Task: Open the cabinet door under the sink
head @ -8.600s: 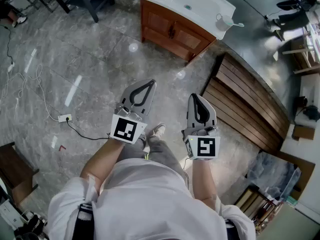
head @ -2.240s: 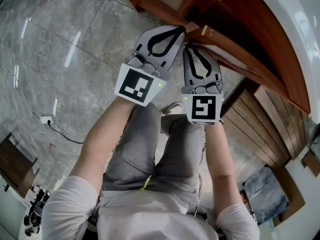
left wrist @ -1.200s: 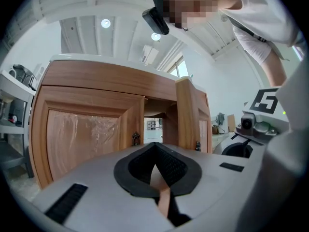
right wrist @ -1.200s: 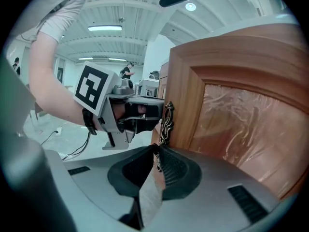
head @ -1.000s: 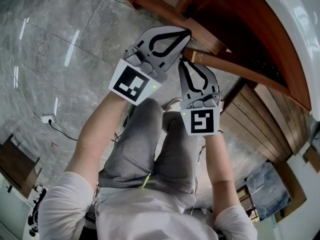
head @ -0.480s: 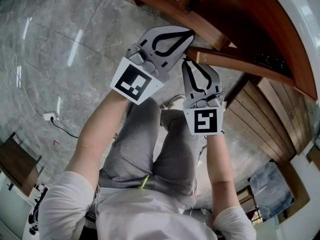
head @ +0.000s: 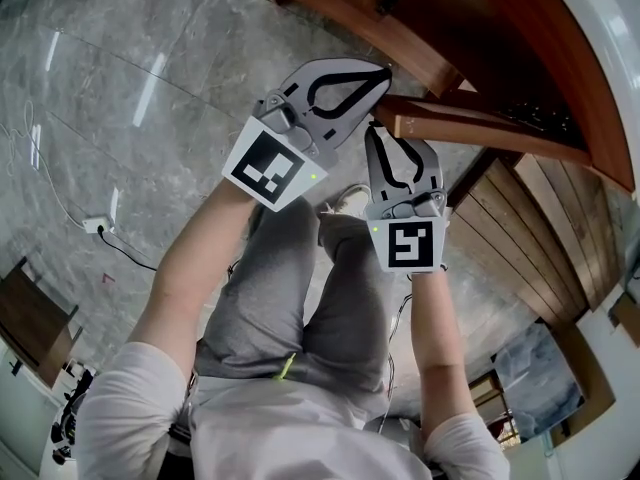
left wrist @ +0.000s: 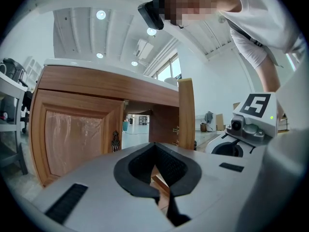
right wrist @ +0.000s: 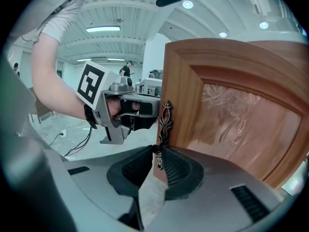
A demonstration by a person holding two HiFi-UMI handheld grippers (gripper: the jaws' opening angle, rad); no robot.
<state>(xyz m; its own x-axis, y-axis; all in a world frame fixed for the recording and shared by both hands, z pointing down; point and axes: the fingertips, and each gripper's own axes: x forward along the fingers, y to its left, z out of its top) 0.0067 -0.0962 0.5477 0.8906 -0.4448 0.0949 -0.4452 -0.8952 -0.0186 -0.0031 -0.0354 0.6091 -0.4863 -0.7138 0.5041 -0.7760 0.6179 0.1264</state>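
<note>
The wooden cabinet (head: 400, 28) stands under the white sink (head: 600, 38). Its right door (head: 470, 126) is swung out toward me. My right gripper (head: 376, 134) is shut on that door's ornate bronze handle (right wrist: 165, 122), pinching the lower end; the gripper (right wrist: 158, 153) sits right at the door's edge. My left gripper (head: 384, 69) is shut with nothing in it, just left of the open door's top corner. In the left gripper view this gripper (left wrist: 155, 148) faces the closed left door (left wrist: 77, 139) and the open door (left wrist: 186, 112) edge-on.
A slatted wooden platform (head: 530, 238) lies on the floor right of the cabinet. A power strip (head: 97, 226) and cable lie on the grey marble floor at left. The person's legs are below both grippers. The left door's handle (left wrist: 115, 141) hangs by the dark opening.
Since 8.6 s ago the person has come up close to the cabinet. Over the last second the right gripper has drawn the right door a little wider open; the left gripper has barely moved.
</note>
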